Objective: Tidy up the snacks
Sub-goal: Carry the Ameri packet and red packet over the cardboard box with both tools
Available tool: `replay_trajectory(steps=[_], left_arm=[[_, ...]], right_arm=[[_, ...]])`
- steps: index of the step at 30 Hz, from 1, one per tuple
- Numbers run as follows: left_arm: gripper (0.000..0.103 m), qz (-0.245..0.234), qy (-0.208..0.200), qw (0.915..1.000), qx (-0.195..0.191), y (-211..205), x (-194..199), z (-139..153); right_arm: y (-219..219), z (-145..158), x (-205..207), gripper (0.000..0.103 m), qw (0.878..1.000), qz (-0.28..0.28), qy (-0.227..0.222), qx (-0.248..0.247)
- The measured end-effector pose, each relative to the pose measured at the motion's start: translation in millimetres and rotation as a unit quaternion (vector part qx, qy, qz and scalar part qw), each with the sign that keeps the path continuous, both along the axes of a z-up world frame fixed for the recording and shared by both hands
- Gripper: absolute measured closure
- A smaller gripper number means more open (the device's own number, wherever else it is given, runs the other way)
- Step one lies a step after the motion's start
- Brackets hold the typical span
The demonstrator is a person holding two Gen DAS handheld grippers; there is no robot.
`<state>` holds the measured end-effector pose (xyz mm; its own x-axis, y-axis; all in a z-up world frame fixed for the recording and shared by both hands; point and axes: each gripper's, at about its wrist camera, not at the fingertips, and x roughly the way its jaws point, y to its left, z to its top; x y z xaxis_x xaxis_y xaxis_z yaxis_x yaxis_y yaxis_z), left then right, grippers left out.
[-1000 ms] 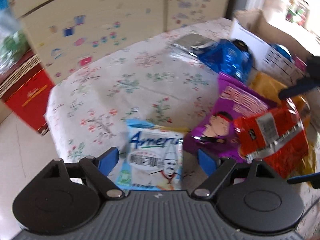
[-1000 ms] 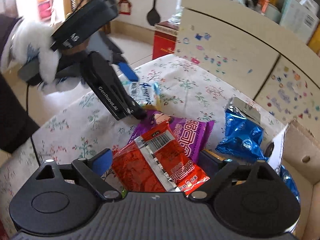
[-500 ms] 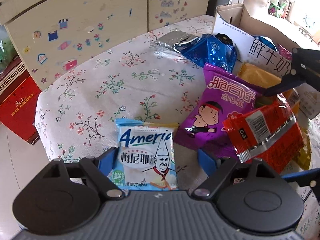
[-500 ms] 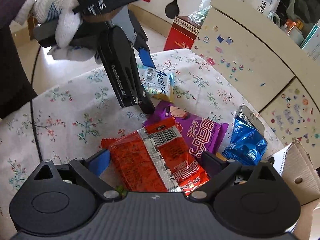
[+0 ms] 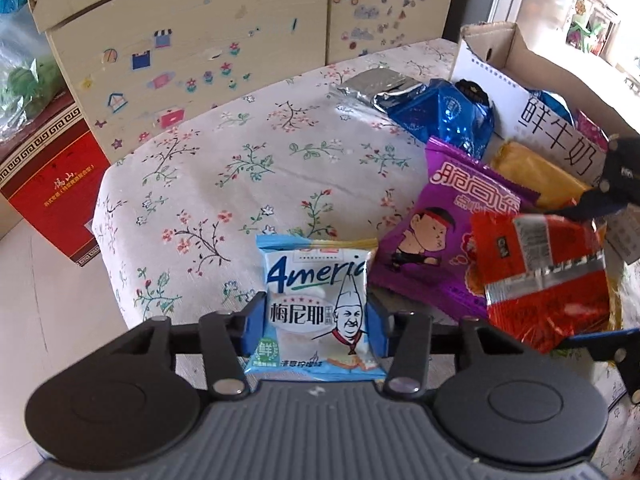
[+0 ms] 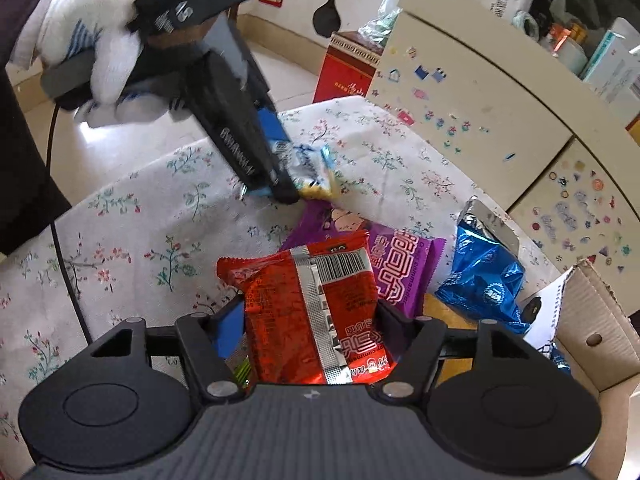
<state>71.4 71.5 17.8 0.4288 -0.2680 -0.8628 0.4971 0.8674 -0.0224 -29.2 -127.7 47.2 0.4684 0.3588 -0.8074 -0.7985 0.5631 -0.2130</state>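
Two hand-held grippers at work over a table with a white floral tablecloth (image 5: 224,168). The left gripper (image 5: 316,330) has its blue pads pressed against both side edges of a light-blue and white snack packet printed with a chef's face (image 5: 318,304); its jaws have just been closing and now stand nearly at their narrowest, clamped on the packet, whose lower end rests near the table's front edge. The right gripper (image 6: 310,334) has a crinkled red foil snack packet with a silver seam and barcode (image 6: 316,304) between its jaws, which have just been closing; the pads sit against the packet's sides (a grip, judging by the buckled foil). This packet lies on top of a purple snack bag with a cartoon figure (image 6: 394,266), just beside a shiny blue foil bag (image 6: 482,276). An open brown cardboard box (image 6: 596,320) stands at the far right, the likely destination.

Risks: both packets are air-filled and slippery, so a squeeze on the edges may let them pop out on lifting. The red packet could drag the purple bag along. The two grippers work close together and may collide when swinging toward the box.
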Motion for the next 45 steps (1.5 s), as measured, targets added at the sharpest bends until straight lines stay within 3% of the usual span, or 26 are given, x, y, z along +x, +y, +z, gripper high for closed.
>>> replay_trajectory(steps=[11, 24, 34, 45], left_arm=[[0.054, 0.019, -0.019, 0.9997, 0.000, -7.9, -14.8, 14.2], [0.054, 0.035, -0.050, 0.9975, -0.037, -20.1, -38.1, 39.0], [0.054, 0.052, -0.078, 0.9937, -0.062, -32.3, -43.8, 58.5], [0.054, 0.061, -0.107, 0.9858, -0.114, -54.0, -38.9, 82.1]], right_arm=[[-13.6, 16.4, -3.2, 0.029, 0.998, -0.043, -0.034, 0.024], [-29.1, 37.6, -2.6, 0.029, 0.990, -0.103, -0.057, 0.073], [-48.0, 60.8, -12.7, 0.029, 0.978, -0.151, -0.084, 0.119], [-81.7, 77.7, -5.5, 0.029, 0.959, -0.212, -0.115, 0.149]])
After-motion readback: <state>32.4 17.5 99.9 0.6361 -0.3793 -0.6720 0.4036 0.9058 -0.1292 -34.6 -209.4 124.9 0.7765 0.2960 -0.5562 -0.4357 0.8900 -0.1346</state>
